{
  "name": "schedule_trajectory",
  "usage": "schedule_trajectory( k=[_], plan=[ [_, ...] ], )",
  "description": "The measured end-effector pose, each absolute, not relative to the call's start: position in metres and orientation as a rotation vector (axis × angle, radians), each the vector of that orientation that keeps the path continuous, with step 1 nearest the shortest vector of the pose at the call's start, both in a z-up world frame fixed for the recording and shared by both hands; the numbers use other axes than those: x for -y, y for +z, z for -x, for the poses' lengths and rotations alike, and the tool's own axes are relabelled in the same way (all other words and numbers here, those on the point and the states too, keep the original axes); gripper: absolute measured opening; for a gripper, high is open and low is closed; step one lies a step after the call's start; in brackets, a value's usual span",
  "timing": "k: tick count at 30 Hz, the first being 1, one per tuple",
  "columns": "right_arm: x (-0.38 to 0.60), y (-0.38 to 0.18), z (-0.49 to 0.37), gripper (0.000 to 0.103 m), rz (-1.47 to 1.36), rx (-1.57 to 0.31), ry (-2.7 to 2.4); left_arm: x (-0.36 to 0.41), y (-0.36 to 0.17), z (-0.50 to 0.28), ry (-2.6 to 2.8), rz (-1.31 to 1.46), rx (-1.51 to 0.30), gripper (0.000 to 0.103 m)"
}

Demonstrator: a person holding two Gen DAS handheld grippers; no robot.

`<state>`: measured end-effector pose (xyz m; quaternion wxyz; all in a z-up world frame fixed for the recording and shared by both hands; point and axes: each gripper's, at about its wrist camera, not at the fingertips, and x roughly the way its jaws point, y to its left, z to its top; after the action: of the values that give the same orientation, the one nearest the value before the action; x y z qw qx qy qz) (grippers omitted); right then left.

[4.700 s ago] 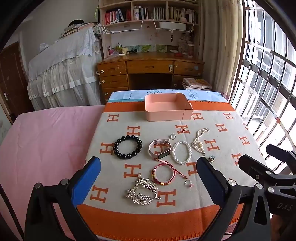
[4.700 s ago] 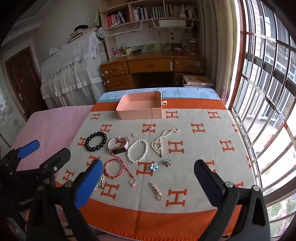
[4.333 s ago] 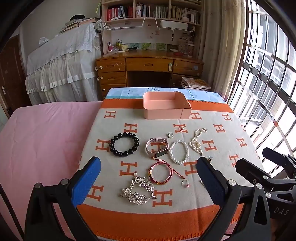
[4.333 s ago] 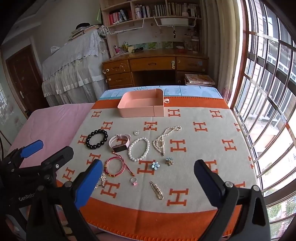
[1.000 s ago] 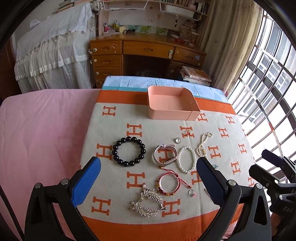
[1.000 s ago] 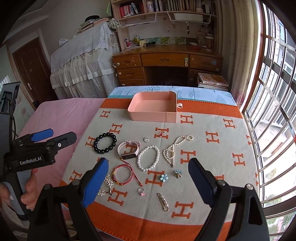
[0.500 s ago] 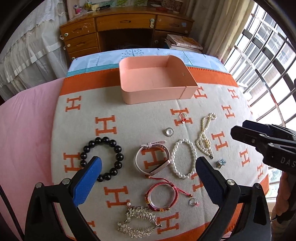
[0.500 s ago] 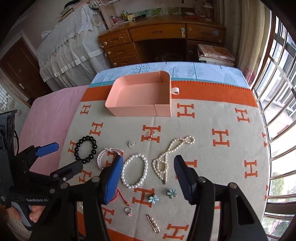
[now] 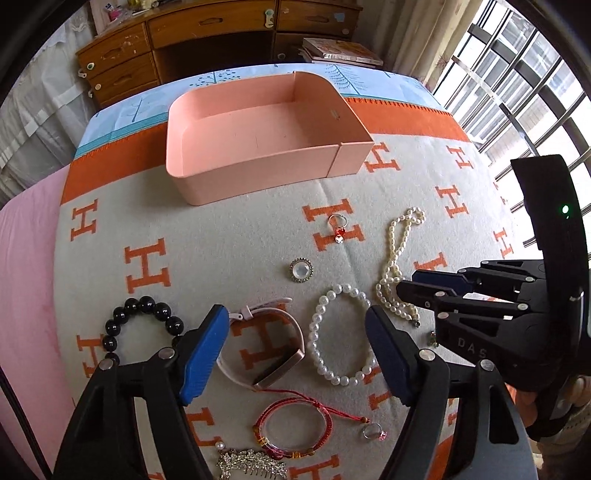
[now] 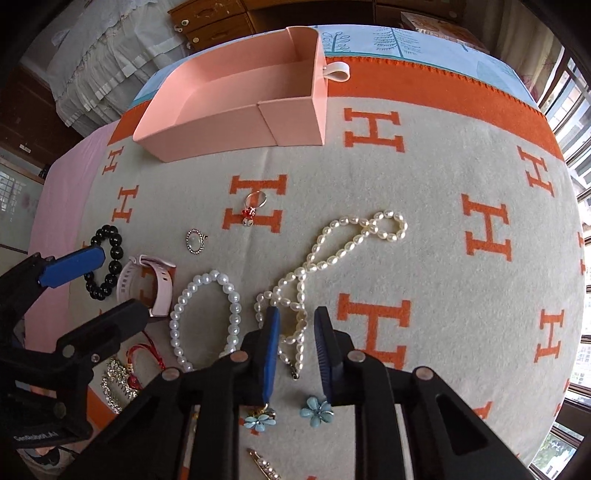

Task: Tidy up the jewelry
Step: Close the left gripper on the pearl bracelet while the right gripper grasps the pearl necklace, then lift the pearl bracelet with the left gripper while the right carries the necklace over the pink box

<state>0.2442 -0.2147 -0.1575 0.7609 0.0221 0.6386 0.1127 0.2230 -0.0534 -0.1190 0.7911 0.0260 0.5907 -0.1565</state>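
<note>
Now pearl necklace [image 10: 295,325] between closing right tongs [image 10: 295,354]; pink watch [image 9: 266,347] between closing left tongs [image 9: 295,350].

Bedroom. Brown wooden chest of drawers with white knobs [image 9: 221,33] stands along the far wall, an open dark recess at its middle. Stack of flat books [image 9: 340,50] sits just right of it, beside pale beige curtains [image 9: 424,33]. Tall black-barred window grille [image 9: 524,99] at right admits bright daylight. White frilled cloth cover [image 10: 103,70] drapes furniture at left. Dark brown wooden door [image 10: 22,122] is at far left.
</note>
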Motion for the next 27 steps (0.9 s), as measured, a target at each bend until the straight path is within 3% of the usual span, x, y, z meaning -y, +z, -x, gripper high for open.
schedule_trajectory(
  k=[6,8,13,17,25,26,27],
  plan=[
    [0.205,-0.16,-0.244,0.005,0.067,-1.346,0.21,0.059,-0.122,-0.226,-0.346,-0.068,-1.283,0.07],
    [0.204,-0.16,-0.242,0.005,0.088,-1.329,0.2,0.064,-0.126,-0.229,-0.355,-0.076,-1.302,0.057],
    [0.224,-0.16,-0.235,0.005,0.044,-1.327,0.176,0.083,-0.139,-0.232,-0.393,-0.149,-1.34,0.045],
    [0.247,-0.161,-0.234,0.005,-0.044,-1.337,0.167,0.098,-0.151,-0.237,-0.411,-0.227,-1.383,0.026],
    [0.261,-0.161,-0.225,0.005,-0.085,-1.331,0.167,0.109,-0.165,-0.244,-0.413,-0.29,-1.408,0.018],
    [0.261,-0.16,-0.224,0.005,-0.082,-1.329,0.167,0.109,-0.165,-0.244,-0.412,-0.298,-1.402,0.009],
    [0.26,-0.16,-0.224,0.005,-0.081,-1.328,0.167,0.109,-0.165,-0.243,-0.411,-0.301,-1.402,0.008]
  ],
)
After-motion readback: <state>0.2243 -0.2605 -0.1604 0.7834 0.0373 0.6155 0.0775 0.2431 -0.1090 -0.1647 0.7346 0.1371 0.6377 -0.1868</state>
